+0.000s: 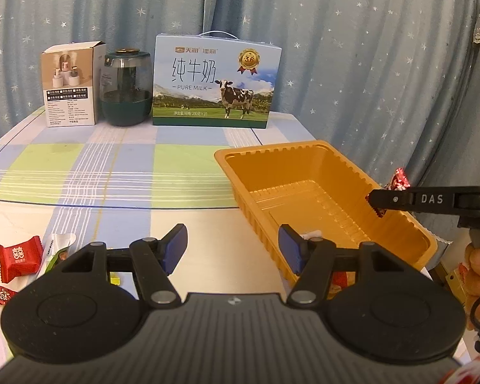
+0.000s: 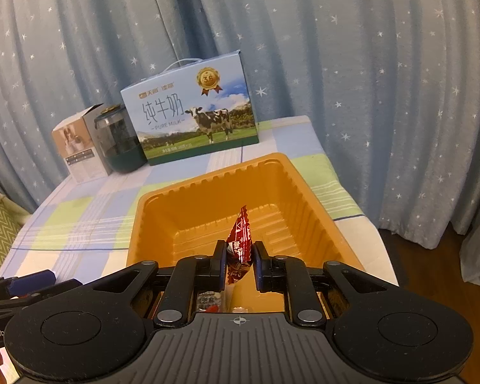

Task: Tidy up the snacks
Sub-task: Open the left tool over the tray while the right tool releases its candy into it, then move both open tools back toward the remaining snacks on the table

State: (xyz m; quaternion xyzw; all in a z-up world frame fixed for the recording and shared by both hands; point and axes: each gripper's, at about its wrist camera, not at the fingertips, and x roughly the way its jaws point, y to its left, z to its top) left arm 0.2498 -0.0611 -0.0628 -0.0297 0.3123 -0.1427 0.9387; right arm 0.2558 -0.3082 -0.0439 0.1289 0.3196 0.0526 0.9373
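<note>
A: Right claw (image 2: 239,260) status?
B: Pinching a red foil-wrapped candy (image 2: 238,246) between both pads, wrapper standing upright. Held above the near end of the orange ribbed plastic tray (image 2: 150,224), not touching its floor.

A: Same candy in the left wrist view?
B: Visible at the right claw tip (image 1: 376,200), red wrapper (image 1: 399,180) sticking out above the finger, over the tray's right rim (image 1: 409,220).

A: Left claw (image 1: 233,249) status?
B: Spread wide, blue pads (image 1: 176,246) apart, gripping nothing. Positioned low over the checked desk cloth (image 1: 112,166), just beside the tray's near left corner.

A: Remaining snacks?
B: Red square packet with gold characters (image 1: 19,257), small red twisted candy (image 1: 3,294) and a white-green sachet (image 1: 59,244) lying on the desk at the left claw's left side.

A: Back of the desk?
B: Blue milk carton with cow print (image 1: 216,83), dark green jar (image 1: 126,88), beige product box (image 1: 72,83), in a row against the starred blue curtain (image 1: 352,48).
</note>
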